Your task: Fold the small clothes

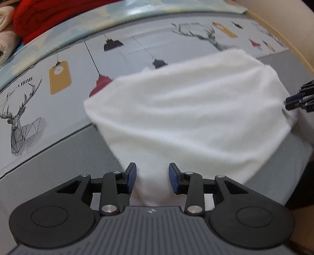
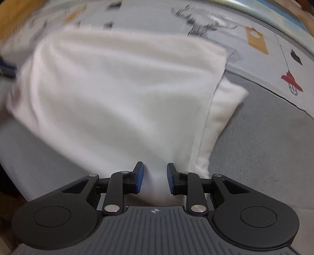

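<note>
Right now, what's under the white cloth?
The white cloth lies on the grey printed sheet. A second white layer shows beneath its right edge. Anything under its middle is covered.

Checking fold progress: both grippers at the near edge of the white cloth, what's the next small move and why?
Probably back both grippers off and clear of the white cloth. It already lies doubled on the grey mat, a lower layer peeking out at one side. Left gripper and right gripper straddle its near edge, pads apart with gaps showing, so neither appears to grip it.

grey printed tablecloth (image 1: 121,58) w/ deer & lamps, red blanket (image 1: 49,15) behind
</note>
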The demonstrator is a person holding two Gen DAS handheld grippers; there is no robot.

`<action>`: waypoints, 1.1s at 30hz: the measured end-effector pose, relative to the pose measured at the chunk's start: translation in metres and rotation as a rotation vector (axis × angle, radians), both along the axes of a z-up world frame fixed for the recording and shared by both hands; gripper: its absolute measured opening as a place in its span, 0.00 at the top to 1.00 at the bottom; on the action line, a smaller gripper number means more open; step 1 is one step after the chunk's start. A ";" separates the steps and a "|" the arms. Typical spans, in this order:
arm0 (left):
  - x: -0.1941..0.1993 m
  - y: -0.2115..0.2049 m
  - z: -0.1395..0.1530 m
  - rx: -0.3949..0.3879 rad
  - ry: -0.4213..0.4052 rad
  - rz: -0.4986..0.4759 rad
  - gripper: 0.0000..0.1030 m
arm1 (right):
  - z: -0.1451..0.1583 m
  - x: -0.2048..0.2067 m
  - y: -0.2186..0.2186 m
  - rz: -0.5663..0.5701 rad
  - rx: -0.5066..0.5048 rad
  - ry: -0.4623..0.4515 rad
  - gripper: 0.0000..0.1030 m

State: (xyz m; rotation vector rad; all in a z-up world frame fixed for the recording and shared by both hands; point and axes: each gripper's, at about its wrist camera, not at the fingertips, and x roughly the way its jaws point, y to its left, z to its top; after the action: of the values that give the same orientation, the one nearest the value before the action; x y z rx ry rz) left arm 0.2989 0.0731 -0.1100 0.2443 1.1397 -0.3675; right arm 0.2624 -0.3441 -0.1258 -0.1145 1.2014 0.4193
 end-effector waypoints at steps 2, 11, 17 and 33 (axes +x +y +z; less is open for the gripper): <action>0.006 0.000 -0.002 -0.008 -0.007 0.016 0.60 | 0.016 0.009 -0.002 -0.037 0.059 -0.067 0.73; 0.010 0.008 -0.038 0.096 0.091 0.045 0.56 | -0.003 0.053 0.009 -0.158 -0.062 -0.110 0.65; 0.016 0.014 -0.011 0.019 -0.008 0.095 0.58 | 0.000 0.065 0.012 -0.194 -0.037 -0.147 0.65; 0.048 0.016 -0.033 0.036 0.036 0.212 0.55 | -0.019 0.095 0.002 -0.353 -0.142 -0.127 0.61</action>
State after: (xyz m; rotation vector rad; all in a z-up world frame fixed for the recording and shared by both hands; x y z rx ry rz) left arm 0.3467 0.0888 -0.1431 0.1469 1.1959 -0.1648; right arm 0.3573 -0.3420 -0.1447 -0.0484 1.0984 0.0171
